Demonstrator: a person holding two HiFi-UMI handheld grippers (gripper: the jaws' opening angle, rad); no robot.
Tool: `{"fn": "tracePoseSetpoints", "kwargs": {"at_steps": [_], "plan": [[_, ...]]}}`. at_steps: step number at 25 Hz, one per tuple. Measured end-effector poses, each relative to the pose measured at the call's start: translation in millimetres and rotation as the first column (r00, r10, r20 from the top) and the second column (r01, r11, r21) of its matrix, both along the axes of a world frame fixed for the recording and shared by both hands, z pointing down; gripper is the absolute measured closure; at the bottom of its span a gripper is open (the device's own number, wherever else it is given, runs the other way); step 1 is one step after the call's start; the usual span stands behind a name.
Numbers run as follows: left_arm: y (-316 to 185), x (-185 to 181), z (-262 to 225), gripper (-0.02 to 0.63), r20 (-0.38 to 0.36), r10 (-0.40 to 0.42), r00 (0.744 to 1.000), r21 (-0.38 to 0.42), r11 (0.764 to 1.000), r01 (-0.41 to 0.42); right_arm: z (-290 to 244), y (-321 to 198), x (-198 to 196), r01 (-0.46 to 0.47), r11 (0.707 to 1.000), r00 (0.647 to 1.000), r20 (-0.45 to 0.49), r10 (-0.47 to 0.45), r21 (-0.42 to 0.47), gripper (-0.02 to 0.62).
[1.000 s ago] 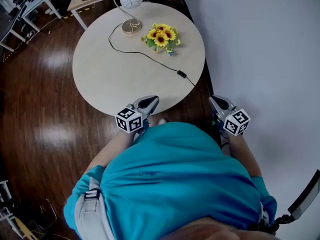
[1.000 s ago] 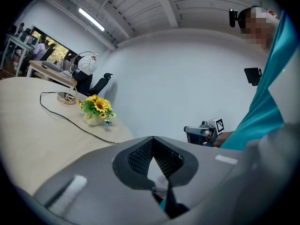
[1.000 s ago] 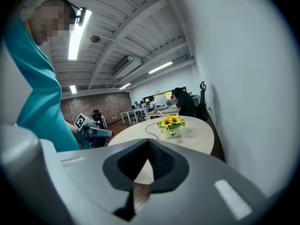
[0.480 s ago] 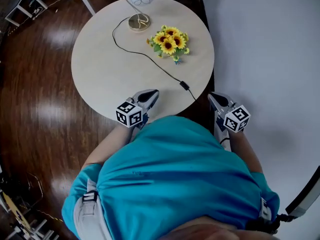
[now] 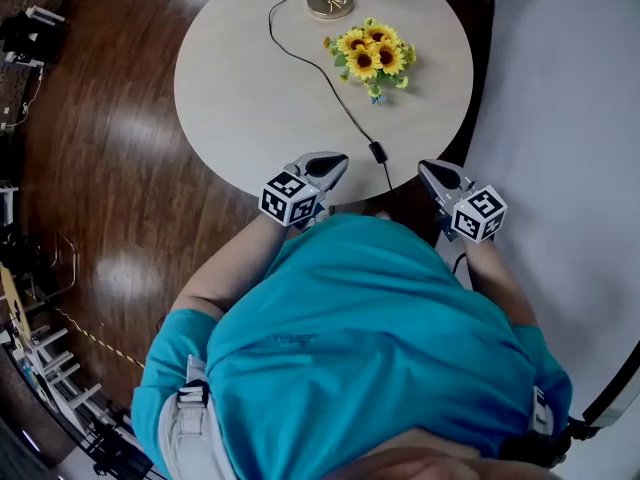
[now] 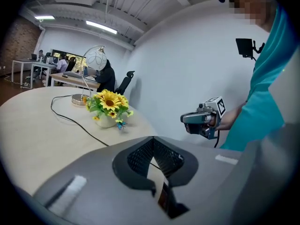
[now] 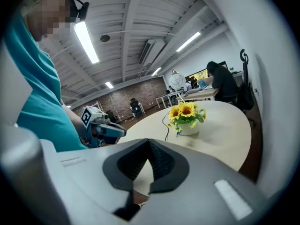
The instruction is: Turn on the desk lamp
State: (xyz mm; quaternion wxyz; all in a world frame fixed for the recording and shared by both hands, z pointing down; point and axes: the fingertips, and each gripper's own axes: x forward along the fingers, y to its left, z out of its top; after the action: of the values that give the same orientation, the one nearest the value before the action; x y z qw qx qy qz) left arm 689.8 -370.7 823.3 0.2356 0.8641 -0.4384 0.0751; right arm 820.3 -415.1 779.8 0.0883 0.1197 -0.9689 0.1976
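**Lamp at the far edge of the bench, both hand-held grippers clenched and empty**

The lamp (image 5: pixel 329 1) stands at the far edge of the round bench (image 5: pixel 240 108); the head view shows only its brass base and the foot of its stem. The left gripper view shows it whole, with a curved stem and a pale globe shade. Its black cord (image 5: pixel 340 103) runs from the base across the bench to an inline switch (image 5: pixel 378 152), which lies at the bench's near edge. From there the cord drops off the rim. A small pot of sunflowers (image 5: pixel 372 53) sits on the bench's far right part, just beside the cord and near the lamp base.

The left hand-held gripper (image 5: pixel 330 163) hangs over the bench's near edge, close to the switch but not touching it. Its jaws are pressed together with nothing between them. The right hand-held gripper (image 5: pixel 437 176) is just off the bench's near right rim, and its jaws are likewise clenched on nothing.

The person, in a teal shirt (image 5: pixel 370 348), stands at the bench's near side on a dark wood floor (image 5: pixel 110 138).
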Motion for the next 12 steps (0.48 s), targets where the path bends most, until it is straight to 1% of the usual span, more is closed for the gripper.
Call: {"fn": "tracePoseSetpoints", "kwargs": {"at_steps": [2, 5, 8, 12], "plan": [[-8, 18, 21, 0.588, 0.039, 0.002, 0.999, -0.042, 0.999, 0.0, 11, 0, 2, 0.03, 0.999, 1.0, -0.002, -0.03, -0.013, 0.594], [-23, 37, 63, 0.588, 0.116, 0.037, 0.993, -0.109, 0.994, -0.025, 28, 1, 5, 0.044, 0.998, 0.999, 0.011, -0.044, -0.034, 0.594], [-43, 52, 106, 0.588, 0.192, 0.093, 0.977, -0.152, 0.986, -0.064, 40, -5, 10, 0.02, 0.999, 1.0, 0.018, -0.019, -0.051, 0.594], [-53, 66, 147, 0.588, 0.259, 0.166, 0.952, -0.206, 0.972, -0.114, 48, -4, 23, -0.037, 0.997, 0.999, 0.015, 0.038, -0.074, 0.594]]}}
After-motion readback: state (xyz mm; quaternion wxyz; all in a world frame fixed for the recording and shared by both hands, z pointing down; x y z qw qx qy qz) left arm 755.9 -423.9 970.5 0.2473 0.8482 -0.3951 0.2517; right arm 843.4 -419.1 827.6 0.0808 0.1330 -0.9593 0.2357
